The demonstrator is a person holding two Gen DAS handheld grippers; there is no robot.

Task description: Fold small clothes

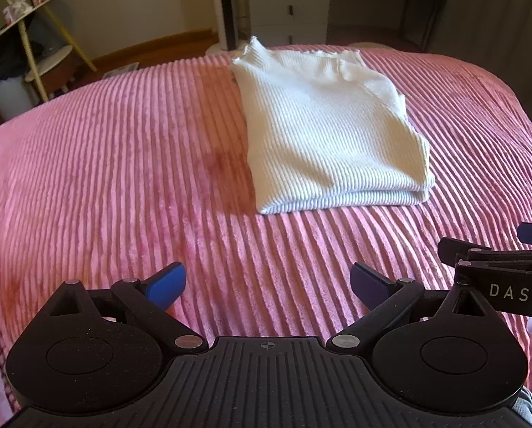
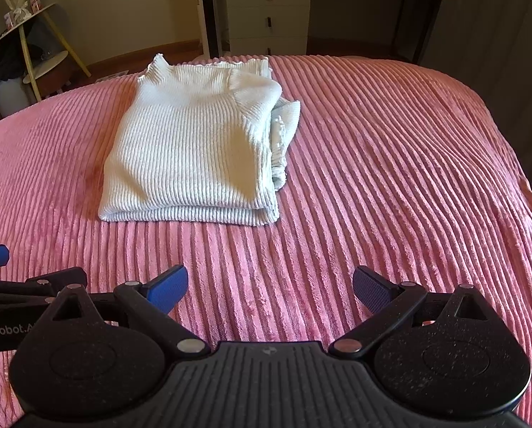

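Observation:
A white ribbed knit sweater lies folded in a neat rectangle on the pink ribbed bedspread. It also shows in the right wrist view, with a bit of fabric sticking out at its right side. My left gripper is open and empty, held above the bedspread in front of the sweater. My right gripper is open and empty too, beside the left one. The right gripper's side shows at the right edge of the left wrist view; the left gripper shows at the left edge of the right wrist view.
The pink bedspread covers the whole bed. Behind the bed stand a white drawer cabinet, a yellow-legged side table with small items at the far left, and a dark desk at the far right.

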